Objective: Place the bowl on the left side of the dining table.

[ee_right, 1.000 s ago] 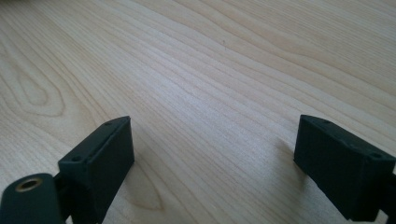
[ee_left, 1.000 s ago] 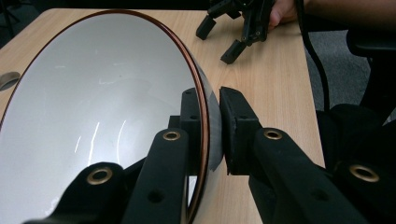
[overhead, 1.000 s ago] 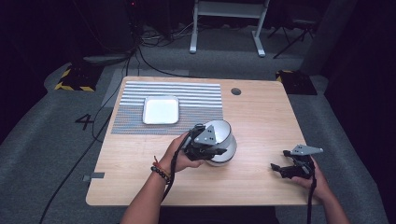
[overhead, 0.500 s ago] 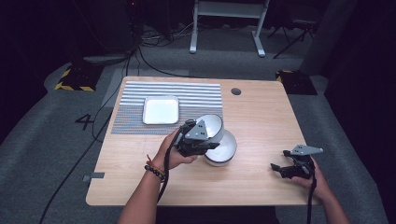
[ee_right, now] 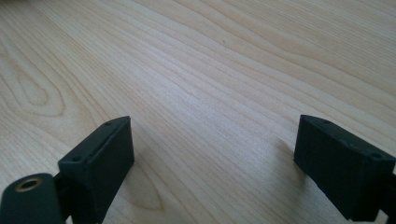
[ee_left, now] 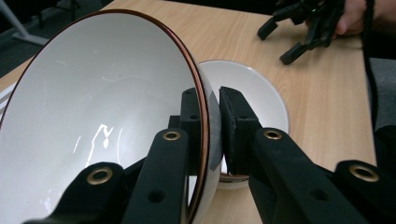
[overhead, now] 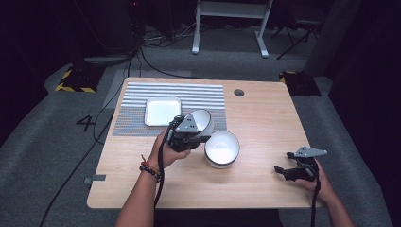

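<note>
While the wooden counter [overhead: 265, 127] spreads beneath both pairs of fingers, a grey striped mat [overhead: 142, 124] lies on it beyond the left fingers, and a square white tray [overhead: 161, 111] sits on that mat, just past them. A white bowl [overhead: 222, 147] stands upright on the bare wood just beside the left fingers, toward the right hand; in the left gripper view it [ee_left: 261, 93] shows behind them. The brown-rimmed bowl [overhead: 201, 121] is off the counter, tipped on edge, with its wall [ee_left: 93, 121] between the left fingers, one finger [ee_left: 190, 116] inside the rim and the other against the outside. The left gripper [overhead: 189, 135] is thus clamped narrowly on that wall, and the lifted bowl hangs next to the standing one, above the mat's near edge. The right gripper [overhead: 286, 171] rests low at the counter's near right corner, well apart from both bowls. Its fingers [ee_right: 100, 163] stand wide with only bare wood grain between them.
</note>
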A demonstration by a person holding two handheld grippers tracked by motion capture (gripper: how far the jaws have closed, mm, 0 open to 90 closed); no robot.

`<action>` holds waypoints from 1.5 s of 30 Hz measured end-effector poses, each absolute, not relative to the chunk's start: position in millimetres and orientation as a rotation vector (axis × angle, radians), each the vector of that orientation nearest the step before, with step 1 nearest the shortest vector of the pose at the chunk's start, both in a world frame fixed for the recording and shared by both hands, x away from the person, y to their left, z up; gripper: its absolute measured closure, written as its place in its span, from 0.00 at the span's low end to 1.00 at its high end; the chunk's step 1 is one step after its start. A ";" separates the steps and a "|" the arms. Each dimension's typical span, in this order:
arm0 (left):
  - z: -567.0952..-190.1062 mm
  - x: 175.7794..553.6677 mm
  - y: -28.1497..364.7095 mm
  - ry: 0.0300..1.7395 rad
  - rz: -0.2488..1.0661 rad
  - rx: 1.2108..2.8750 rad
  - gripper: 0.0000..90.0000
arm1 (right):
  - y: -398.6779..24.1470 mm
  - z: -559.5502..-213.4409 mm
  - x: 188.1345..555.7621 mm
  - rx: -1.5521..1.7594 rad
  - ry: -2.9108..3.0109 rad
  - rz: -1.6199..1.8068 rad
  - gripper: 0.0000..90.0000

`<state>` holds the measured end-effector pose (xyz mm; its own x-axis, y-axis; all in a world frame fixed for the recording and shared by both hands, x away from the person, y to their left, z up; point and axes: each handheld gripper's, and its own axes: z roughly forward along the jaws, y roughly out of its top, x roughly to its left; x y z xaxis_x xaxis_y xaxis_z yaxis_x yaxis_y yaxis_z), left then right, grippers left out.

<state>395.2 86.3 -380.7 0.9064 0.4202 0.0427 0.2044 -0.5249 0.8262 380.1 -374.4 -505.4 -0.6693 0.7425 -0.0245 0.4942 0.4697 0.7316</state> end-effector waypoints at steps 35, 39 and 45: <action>-397.1 440.1 124.3 0.684 0.367 2.157 0.89 | -374.4 -505.4 380.0 1.046 2.382 1.022 0.13; -399.7 445.2 129.2 0.716 0.371 2.163 0.89 | -374.3 -505.4 379.9 1.048 2.382 1.022 0.13; -399.9 452.0 136.7 0.749 0.400 2.166 0.89 | -374.3 -505.4 380.0 1.048 2.382 1.022 0.13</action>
